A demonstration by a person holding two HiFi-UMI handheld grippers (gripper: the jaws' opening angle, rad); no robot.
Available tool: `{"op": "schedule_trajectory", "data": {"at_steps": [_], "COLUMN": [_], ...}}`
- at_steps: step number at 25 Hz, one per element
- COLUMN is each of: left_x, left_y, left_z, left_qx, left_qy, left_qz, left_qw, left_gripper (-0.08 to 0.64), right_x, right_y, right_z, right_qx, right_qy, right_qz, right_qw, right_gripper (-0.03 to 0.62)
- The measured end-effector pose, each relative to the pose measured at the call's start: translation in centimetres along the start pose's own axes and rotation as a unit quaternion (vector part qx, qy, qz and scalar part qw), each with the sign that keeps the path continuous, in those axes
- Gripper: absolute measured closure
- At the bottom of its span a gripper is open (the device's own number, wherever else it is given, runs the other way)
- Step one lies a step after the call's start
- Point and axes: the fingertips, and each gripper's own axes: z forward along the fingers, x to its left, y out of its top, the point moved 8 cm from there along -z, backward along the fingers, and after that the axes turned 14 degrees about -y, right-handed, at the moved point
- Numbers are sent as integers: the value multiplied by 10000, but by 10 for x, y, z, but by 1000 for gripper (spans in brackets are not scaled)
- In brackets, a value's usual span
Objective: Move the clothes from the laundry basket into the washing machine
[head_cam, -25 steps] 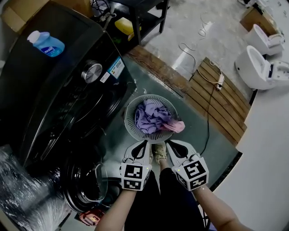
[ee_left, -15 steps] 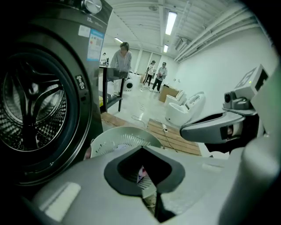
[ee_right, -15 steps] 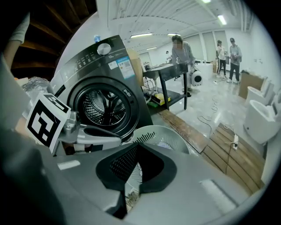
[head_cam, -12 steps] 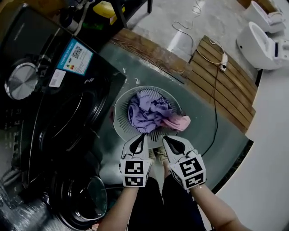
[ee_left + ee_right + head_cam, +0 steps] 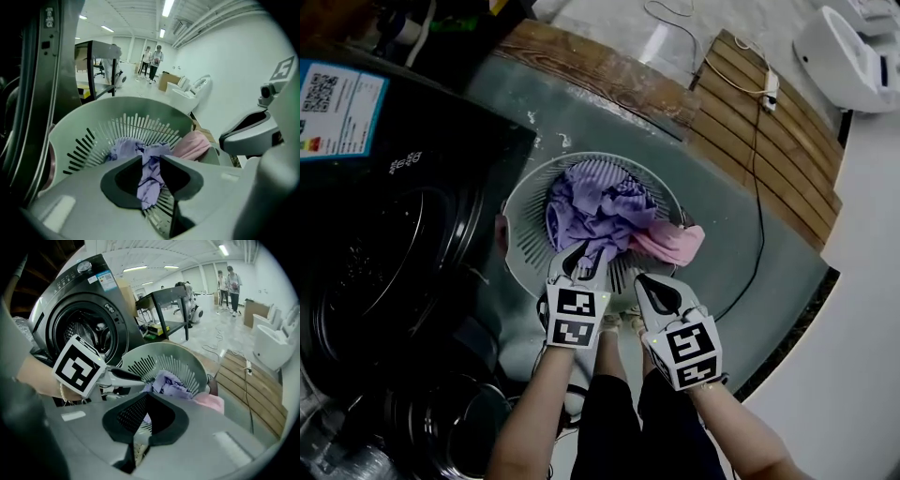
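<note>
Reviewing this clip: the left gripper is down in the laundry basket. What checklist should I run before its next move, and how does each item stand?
1. Left gripper grips the purple garment: ok, jaws shut on a fold.
2. Right gripper is free: ok, jaws together, nothing between.
3. Washing machine drum is accessible: ok, the opening shows.
4. Pink garment is untangled from the purple one: cannot tell, they touch.
5. Cable is off the path: ok, it lies on the side of the basket away from the machine.

white walls (image 5: 220, 51) under strip lights (image 5: 166, 8), wooden decking (image 5: 787, 141) near a toilet (image 5: 848, 56)
</note>
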Motion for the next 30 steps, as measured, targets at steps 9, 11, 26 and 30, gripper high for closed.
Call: {"op": "schedule_trajectory", "data": {"at_steps": [9, 11, 26, 30], "left_x": [18, 23, 46, 40], "left_y": [-17, -22, -57, -36], "left_z": [71, 84, 145, 119], "left_qx": [664, 845, 2122, 1668], "left_qy": [-209, -231, -505, -657], "left_qz": [504, 504, 560, 333], "left_qw": [9963, 9949, 9743, 9832], "left_gripper": [310, 304, 546, 548], "right_x": [-6, -8, -18, -15], "right_y": [-10, -10, -27, -24], "right_z": [20, 22, 32, 26], "right_qx": [-82, -119, -68, -51], "right_qy": [-50, -40, -85, -47], "right_qz": [349, 386, 435, 331], "right_qw": [9993, 9992, 9990, 9994], "right_gripper": [569, 569, 569, 569]}}
